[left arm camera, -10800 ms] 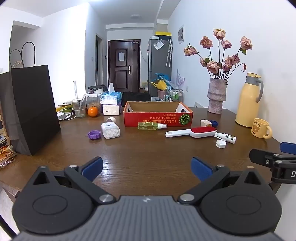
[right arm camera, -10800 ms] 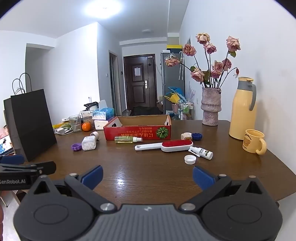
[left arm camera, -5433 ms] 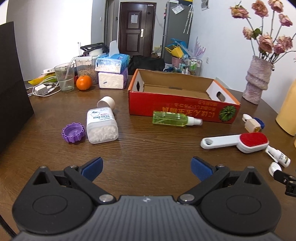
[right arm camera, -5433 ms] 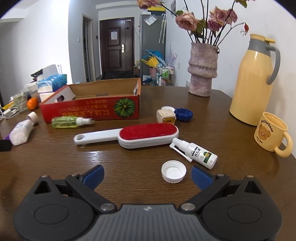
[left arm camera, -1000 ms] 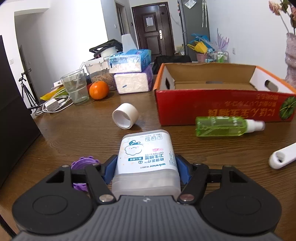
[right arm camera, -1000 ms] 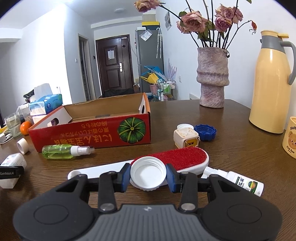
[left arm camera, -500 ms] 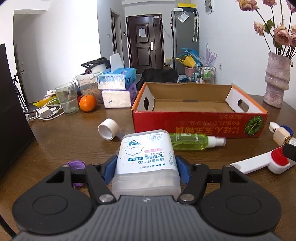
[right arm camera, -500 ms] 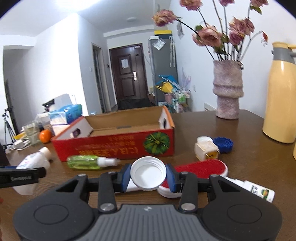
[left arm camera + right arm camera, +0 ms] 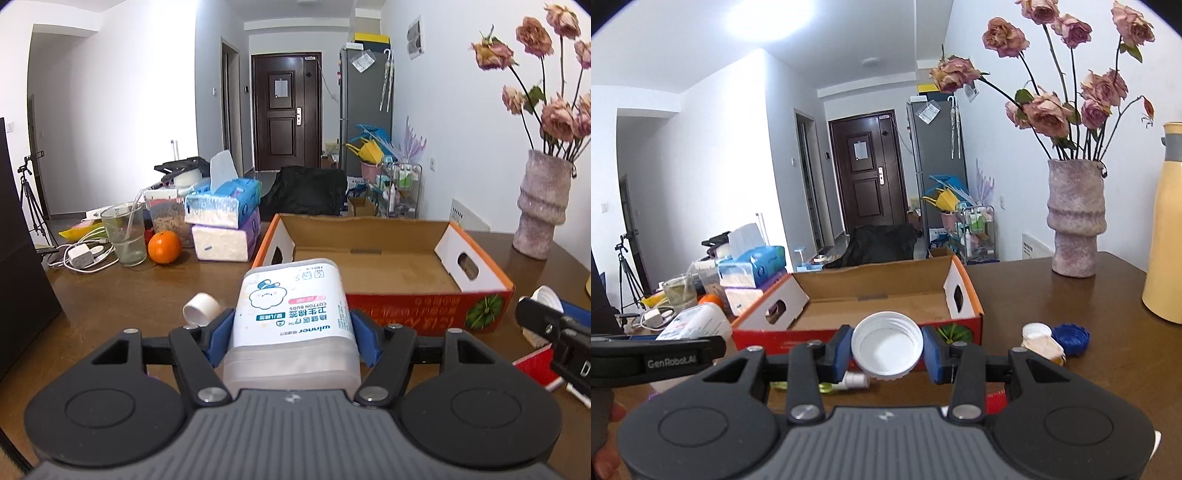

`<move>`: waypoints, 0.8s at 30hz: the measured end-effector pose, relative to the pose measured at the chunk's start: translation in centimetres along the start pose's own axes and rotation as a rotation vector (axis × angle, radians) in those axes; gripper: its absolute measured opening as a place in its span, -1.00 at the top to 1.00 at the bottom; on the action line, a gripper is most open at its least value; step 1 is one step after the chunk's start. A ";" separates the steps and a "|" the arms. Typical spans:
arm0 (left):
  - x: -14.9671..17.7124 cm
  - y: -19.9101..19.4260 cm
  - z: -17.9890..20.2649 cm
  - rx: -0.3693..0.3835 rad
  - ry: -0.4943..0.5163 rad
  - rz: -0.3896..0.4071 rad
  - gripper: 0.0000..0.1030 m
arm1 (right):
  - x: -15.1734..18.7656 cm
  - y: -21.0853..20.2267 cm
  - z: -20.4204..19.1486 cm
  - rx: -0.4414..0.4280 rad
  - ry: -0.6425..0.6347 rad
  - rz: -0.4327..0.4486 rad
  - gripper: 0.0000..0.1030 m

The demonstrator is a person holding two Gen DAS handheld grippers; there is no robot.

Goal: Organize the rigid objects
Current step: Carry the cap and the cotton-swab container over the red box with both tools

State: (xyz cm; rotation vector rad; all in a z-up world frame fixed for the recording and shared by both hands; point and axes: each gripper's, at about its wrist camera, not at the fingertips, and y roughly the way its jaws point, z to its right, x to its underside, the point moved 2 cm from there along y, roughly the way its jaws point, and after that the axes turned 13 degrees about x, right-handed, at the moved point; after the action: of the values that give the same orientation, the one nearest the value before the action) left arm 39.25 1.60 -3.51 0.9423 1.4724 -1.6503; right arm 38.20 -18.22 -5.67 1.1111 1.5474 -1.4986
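Note:
My left gripper [image 9: 291, 338] is shut on a white cotton-swab box [image 9: 293, 317] and holds it above the table, just in front of the open red cardboard box [image 9: 373, 266]. My right gripper [image 9: 886, 352] is shut on a white screw cap [image 9: 886, 347], held above the table before the same cardboard box [image 9: 879, 299]. The left gripper and swab box [image 9: 694, 323] show at the left of the right wrist view. A white cap [image 9: 201, 314] lies on the table left of the swab box.
A green spray bottle [image 9: 846, 382] and red lint brush [image 9: 537, 369] lie below. A blue cap [image 9: 1069, 338] and small jar [image 9: 1039, 341] sit right. Vase [image 9: 1075, 221], yellow flask [image 9: 1163, 229], tissue packs [image 9: 221, 218], orange [image 9: 164, 246], glass [image 9: 123, 236] stand around.
Both grippers have risen and moved toward the cardboard box, each still holding its object. The table items now sit lower in both views.

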 end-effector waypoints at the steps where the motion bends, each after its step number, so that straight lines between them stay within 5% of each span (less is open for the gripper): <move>1: -0.3 0.2 -0.1 0.000 -0.006 0.003 -0.32 | -0.2 0.2 -0.1 -0.001 0.000 0.002 0.23; 24: -4.0 6.4 -2.0 -0.007 -0.102 0.033 -0.32 | -3.3 6.7 -2.2 -0.017 0.025 0.020 0.23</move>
State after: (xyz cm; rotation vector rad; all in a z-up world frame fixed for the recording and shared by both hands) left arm 46.88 3.25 -3.10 0.8619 1.3862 -1.6441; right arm 45.85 -16.66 -5.09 1.1368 1.5589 -1.4610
